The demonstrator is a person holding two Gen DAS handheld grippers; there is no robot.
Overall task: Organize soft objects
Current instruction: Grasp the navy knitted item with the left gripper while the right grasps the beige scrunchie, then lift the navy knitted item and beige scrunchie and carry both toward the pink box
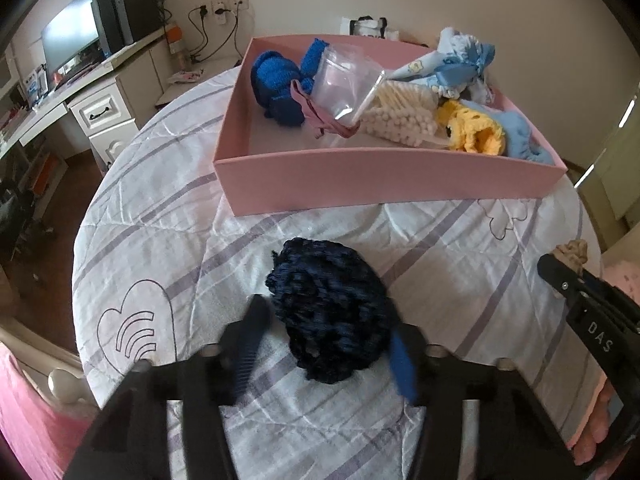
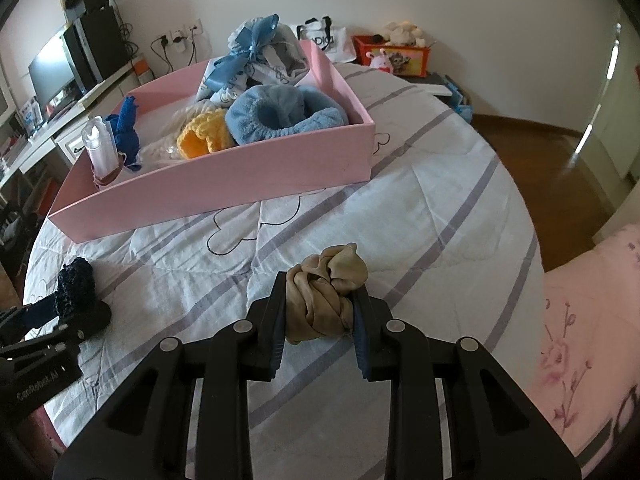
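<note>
My left gripper (image 1: 326,332) is closed around a dark navy knitted bundle (image 1: 332,312), held just above the quilt; it also shows in the right wrist view (image 2: 74,286). My right gripper (image 2: 320,312) is shut on a beige knotted cloth (image 2: 328,292), also seen at the right edge of the left wrist view (image 1: 574,254). The pink box (image 1: 380,178) stands ahead on the bed (image 1: 180,216), holding a blue knit piece (image 1: 280,88), clear plastic bag (image 1: 346,80), cotton swabs (image 1: 400,112), yellow knit item (image 1: 472,128), light blue fleece (image 2: 284,112) and ribbon-tied pouch (image 2: 256,60).
The bed has a white quilt with purple stripes (image 2: 420,240). A pink pillow (image 2: 592,320) lies at the right. A desk with monitor (image 1: 72,36) stands at the left, wooden floor (image 2: 560,168) to the right, a red toy box (image 2: 394,54) by the far wall.
</note>
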